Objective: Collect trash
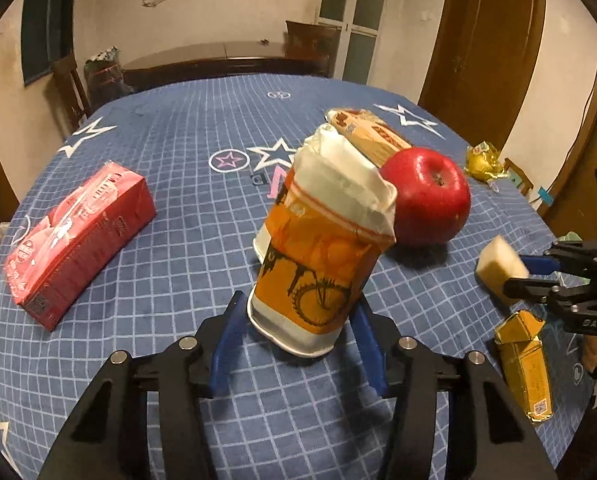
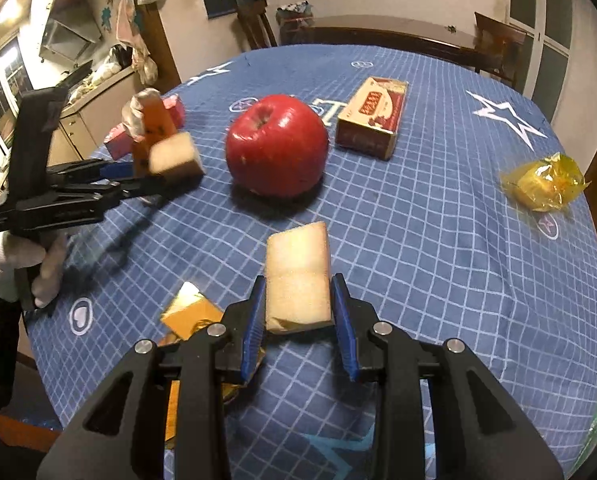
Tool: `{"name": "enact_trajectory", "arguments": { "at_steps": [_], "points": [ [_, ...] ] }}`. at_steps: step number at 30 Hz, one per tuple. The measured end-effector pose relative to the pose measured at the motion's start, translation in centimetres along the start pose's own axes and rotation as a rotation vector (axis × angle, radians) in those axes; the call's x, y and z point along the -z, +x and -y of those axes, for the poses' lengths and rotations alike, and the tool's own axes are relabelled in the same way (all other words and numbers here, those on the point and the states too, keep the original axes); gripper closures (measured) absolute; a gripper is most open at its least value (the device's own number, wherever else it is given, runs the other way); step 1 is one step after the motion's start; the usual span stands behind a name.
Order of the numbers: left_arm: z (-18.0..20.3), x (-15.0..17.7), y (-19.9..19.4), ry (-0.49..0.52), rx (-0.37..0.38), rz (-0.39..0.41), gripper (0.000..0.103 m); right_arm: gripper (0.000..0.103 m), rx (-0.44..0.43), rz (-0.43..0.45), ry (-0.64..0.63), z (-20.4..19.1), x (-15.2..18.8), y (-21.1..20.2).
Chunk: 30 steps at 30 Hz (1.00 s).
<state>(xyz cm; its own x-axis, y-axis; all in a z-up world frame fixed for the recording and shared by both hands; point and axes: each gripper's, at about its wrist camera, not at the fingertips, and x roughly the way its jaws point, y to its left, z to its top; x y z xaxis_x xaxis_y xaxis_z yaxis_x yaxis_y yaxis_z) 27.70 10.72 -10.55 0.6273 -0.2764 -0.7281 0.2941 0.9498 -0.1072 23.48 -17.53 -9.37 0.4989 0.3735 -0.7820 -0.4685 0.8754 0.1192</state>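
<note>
An orange paper cup stuffed with white crumpled paper leans to the left between my left gripper's blue pads, which press on its white base. In the right wrist view the same cup shows blurred at the tips of the left gripper, held by a white-gloved hand. My right gripper is shut on a pale yellow sponge block above the tablecloth. The left wrist view shows that sponge at the right edge, in the right gripper.
A red apple stands mid-table on the blue checked cloth. A red tissue pack lies left, a printed box behind the apple, a yellow wrapper far right, and a gold carton under the right gripper.
</note>
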Motion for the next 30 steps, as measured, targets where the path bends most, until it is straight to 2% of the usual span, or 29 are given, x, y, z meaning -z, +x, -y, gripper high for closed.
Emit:
{"name": "enact_trajectory", "arguments": {
  "at_steps": [3, 8, 13, 17, 20, 23, 26, 28, 30],
  "points": [
    [-0.1, 0.1, -0.7, -0.017, -0.014, 0.017, 0.051, 0.073, 0.005, 0.009, 0.011, 0.2, 0.1, 0.2],
    [-0.3, 0.5, -3.4, -0.068, 0.003, 0.064, 0.051, 0.074, 0.04, 0.068, 0.017, 0.0, 0.5, -1.0],
    [0.9, 2.0, -5.4, -0.042, 0.072, 0.041, 0.051, 0.074, 0.015, 0.098, 0.018, -0.7, 1.1, -2.3],
    [0.6, 3.5, -5.0, -0.057, 0.131, -0.036, 0.049, 0.074, 0.009, 0.099, 0.018, -1.2, 1.6, -2.7],
    [0.4, 4.5, -5.5, -0.069, 0.147, -0.034, 0.047, 0.074, 0.006, 0.1, 0.023, -1.3, 1.9, -2.9],
    [-1.3, 5.0, -6.1, -0.137, 0.092, -0.003, 0.044, 0.074, 0.008, 0.099, 0.026, -1.4, 2.1, -3.0],
    [-2.8, 5.1, -6.5, -0.193, 0.069, -0.003, 0.044, 0.074, 0.01, 0.1, 0.028, -1.4, 2.3, -3.1],
    [-3.3, 4.9, -7.1, -0.218, 0.098, 0.017, 0.043, 0.074, 0.011, 0.103, 0.029, -1.3, 2.3, -3.2],
    [-4.8, 5.0, -8.1, -0.287, 0.14, 0.06, 0.037, 0.074, 0.013, 0.104, 0.034, -1.2, 2.4, -3.3]
  ]
}}
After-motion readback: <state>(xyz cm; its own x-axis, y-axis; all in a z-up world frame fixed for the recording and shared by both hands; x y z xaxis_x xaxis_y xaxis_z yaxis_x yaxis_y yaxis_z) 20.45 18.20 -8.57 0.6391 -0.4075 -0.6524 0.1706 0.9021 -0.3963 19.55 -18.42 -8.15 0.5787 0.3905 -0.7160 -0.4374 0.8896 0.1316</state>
